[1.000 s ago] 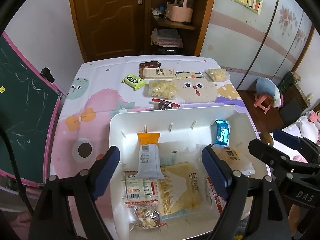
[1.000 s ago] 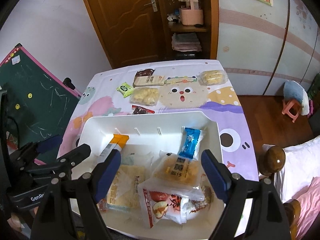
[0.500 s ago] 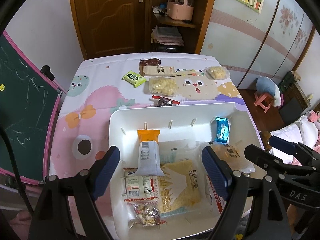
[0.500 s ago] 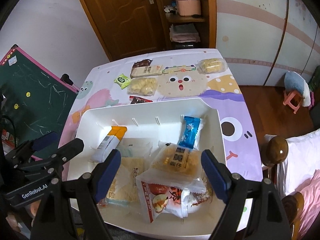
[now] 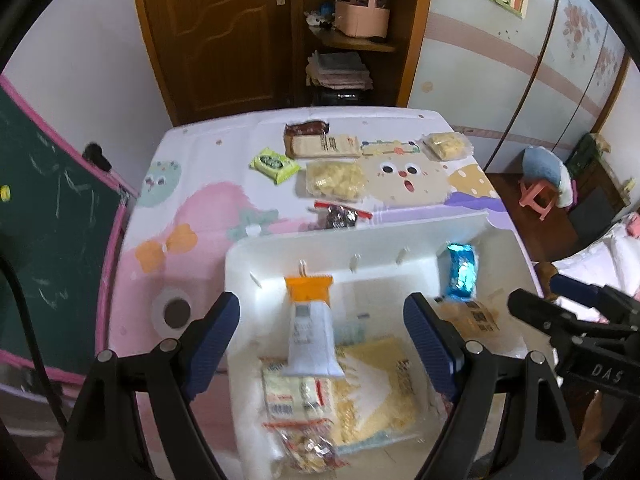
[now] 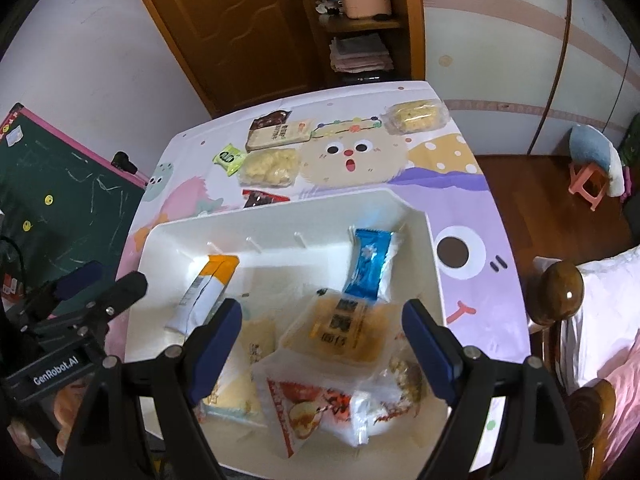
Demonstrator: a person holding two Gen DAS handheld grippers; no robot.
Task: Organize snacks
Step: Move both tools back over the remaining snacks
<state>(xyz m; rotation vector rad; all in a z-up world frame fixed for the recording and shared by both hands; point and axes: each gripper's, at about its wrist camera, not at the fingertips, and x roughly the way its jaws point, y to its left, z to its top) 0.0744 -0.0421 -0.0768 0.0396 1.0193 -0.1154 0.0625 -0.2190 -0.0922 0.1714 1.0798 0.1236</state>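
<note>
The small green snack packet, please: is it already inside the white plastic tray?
No, the small green snack packet lies on the cartoon-print tablecloth beyond the far rim of the white plastic tray.

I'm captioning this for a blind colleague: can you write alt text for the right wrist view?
The open, empty right tool hovers over a white bin holding snack packets, including a blue packet and an orange-topped packet. Beyond it, more snacks, among them a green packet, lie on a cartoon tablecloth; the left tool shows at left.
</note>
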